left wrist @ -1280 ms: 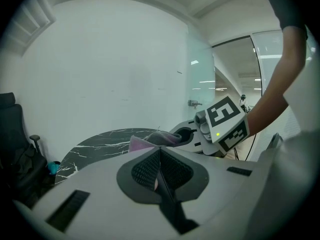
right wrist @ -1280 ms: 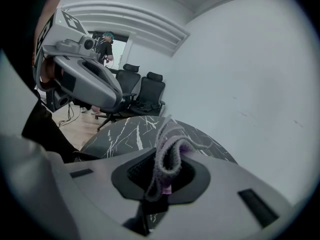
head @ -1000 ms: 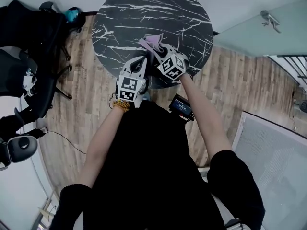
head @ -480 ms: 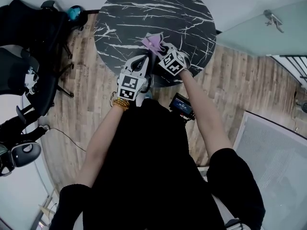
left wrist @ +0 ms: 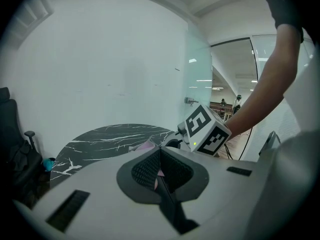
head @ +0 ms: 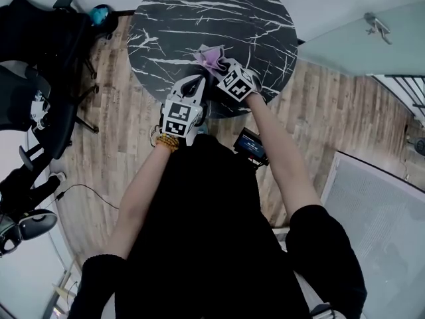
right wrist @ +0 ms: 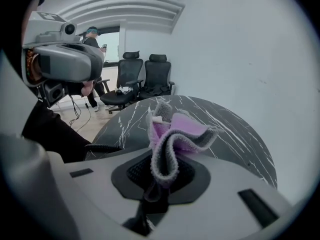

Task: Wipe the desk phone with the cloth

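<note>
My right gripper [head: 220,65] is shut on a purple and grey cloth [head: 208,56] and holds it bunched up over the near part of the round black marble table [head: 172,18]. In the right gripper view the cloth [right wrist: 172,134] stands up out of the shut jaws [right wrist: 162,176]. My left gripper [head: 197,83] hovers just left of it, shut, with nothing held [left wrist: 159,156]. A black coiled cord [right wrist: 102,148] lies at the table's near edge. The desk phone's body is hidden under the grippers.
Black office chairs [head: 40,52] stand on the wooden floor to the left of the table, and more chairs [right wrist: 142,76] show in the right gripper view. A small black device with a blue screen [head: 251,146] hangs at the person's waist. A glass wall [head: 358,38] runs to the right.
Both grippers have edged a little farther over the table, the right one carrying the cloth with it. Their jaws have stayed as they were.
</note>
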A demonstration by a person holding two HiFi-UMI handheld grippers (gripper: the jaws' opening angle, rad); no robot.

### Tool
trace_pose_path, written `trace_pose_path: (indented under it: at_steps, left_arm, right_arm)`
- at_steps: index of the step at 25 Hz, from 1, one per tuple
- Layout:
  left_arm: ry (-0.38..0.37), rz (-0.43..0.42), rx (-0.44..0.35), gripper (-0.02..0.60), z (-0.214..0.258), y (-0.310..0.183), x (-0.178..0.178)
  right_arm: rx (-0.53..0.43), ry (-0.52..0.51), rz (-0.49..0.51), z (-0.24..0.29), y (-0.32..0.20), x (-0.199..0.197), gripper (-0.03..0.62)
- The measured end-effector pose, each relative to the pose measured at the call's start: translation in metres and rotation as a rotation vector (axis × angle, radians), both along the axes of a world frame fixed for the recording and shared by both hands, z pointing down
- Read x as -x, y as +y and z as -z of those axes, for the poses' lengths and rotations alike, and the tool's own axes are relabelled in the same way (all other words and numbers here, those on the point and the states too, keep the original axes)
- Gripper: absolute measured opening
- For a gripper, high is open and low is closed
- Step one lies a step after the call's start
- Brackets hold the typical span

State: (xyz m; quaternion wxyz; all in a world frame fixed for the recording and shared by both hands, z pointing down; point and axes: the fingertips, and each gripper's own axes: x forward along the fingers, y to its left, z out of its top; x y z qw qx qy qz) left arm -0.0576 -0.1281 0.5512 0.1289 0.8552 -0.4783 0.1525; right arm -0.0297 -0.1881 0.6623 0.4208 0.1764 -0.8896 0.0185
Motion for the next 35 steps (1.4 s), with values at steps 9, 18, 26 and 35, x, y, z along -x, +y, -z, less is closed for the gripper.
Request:
trace_pose_path:
  at_steps: [9, 18, 26, 35]
  left_arm:
    - [-0.01, -0.01, -0.008, 0.014, 0.001, 0.003, -0.001]
    - [-0.011, -0.011, -0.002, 0.014, -0.001, 0.006, -0.005]
    - [-0.014, -0.004, 0.013, 0.014, -0.007, 0.006, -0.005]
    - [-0.024, 0.008, 0.036, 0.014, -0.015, 0.006, -0.003]
  right_arm:
    - [0.01, -0.001, 0.02, -0.006, 0.011, 0.001, 0.055]
    - [0.02, 0.002, 0.033, -0.011, 0.023, 0.002, 0.055]
    - [0.035, 0.001, 0.052, -0.015, 0.03, 0.003, 0.055]
    - [0.053, -0.001, 0.064, -0.02, 0.04, 0.003, 0.055]
